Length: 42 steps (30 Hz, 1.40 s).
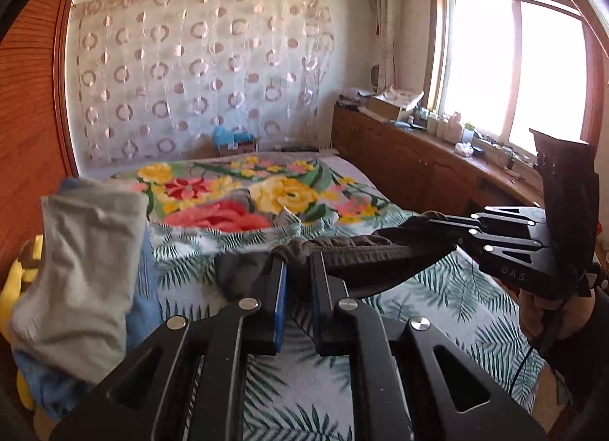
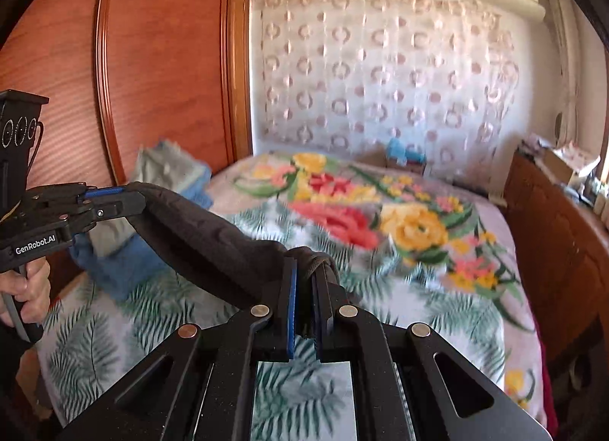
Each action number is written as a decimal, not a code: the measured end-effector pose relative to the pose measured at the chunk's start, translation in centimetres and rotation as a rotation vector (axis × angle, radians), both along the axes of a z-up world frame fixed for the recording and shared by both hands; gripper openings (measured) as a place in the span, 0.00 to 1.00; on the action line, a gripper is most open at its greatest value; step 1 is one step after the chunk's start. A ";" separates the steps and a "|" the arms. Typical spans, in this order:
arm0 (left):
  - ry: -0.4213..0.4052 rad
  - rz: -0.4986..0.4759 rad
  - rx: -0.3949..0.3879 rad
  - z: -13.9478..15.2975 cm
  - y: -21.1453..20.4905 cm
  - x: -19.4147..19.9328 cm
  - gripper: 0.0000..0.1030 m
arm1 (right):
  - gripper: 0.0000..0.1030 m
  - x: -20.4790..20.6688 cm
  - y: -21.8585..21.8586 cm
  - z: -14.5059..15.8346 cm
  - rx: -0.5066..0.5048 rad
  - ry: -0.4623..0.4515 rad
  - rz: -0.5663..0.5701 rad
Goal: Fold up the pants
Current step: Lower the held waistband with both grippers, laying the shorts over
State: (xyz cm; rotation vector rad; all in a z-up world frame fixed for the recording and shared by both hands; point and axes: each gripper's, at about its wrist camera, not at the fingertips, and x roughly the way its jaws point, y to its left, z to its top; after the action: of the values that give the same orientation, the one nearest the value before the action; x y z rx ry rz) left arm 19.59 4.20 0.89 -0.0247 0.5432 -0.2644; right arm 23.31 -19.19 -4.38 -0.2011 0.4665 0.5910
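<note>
Both black two-finger grippers are pinching the dark brown ribbed pants: the left gripper [image 1: 296, 269] is clamping one end of the waistband, and the right gripper [image 2: 304, 281] is clamping the other. They are holding the dark brown ribbed pants [image 1: 365, 250] stretched in the air above the palm-leaf bedsheet [image 1: 437, 307], probably so the fabric is hanging straight before being laid down for folding. Beyond, an open cardboard box [image 1: 392, 104] is sitting on the wooden cabinet [image 1: 418, 163]; I cannot make out its contents.

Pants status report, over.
Both hand-held grippers, left and right, shut on dark pants. Pants stretched above bed. Grey garment pile beside, not blocking.
</note>
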 end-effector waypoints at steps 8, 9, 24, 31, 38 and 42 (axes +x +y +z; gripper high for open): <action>0.056 -0.026 -0.002 -2.0 -1.4 -3.9 0.11 | 0.06 -2.2 -0.9 0.6 -0.017 0.077 -0.009; 0.065 -0.025 -0.006 -2.1 -1.3 -4.0 0.11 | 0.06 -2.5 -0.8 0.4 -0.019 0.084 -0.010; 0.170 -0.015 0.038 -8.1 -2.3 -7.7 0.11 | 0.06 -2.1 -1.5 -2.1 -0.021 0.234 -0.024; 0.181 -0.019 0.013 -8.6 -2.3 -9.2 0.12 | 0.06 -2.1 -2.0 -1.9 0.008 0.262 -0.027; 0.222 -0.006 0.022 -9.6 -2.4 -9.0 0.17 | 0.06 -1.2 -2.3 -2.1 0.011 0.287 -0.037; 0.225 0.014 0.010 -9.7 -2.0 -9.1 0.41 | 0.06 -1.4 -2.2 -2.5 -0.004 0.287 -0.062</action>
State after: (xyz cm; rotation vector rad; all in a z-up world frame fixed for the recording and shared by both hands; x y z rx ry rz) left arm 10.46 2.25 -8.83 -0.0488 0.7682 -0.2470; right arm 21.90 -21.44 -6.89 -0.1044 0.7490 0.5602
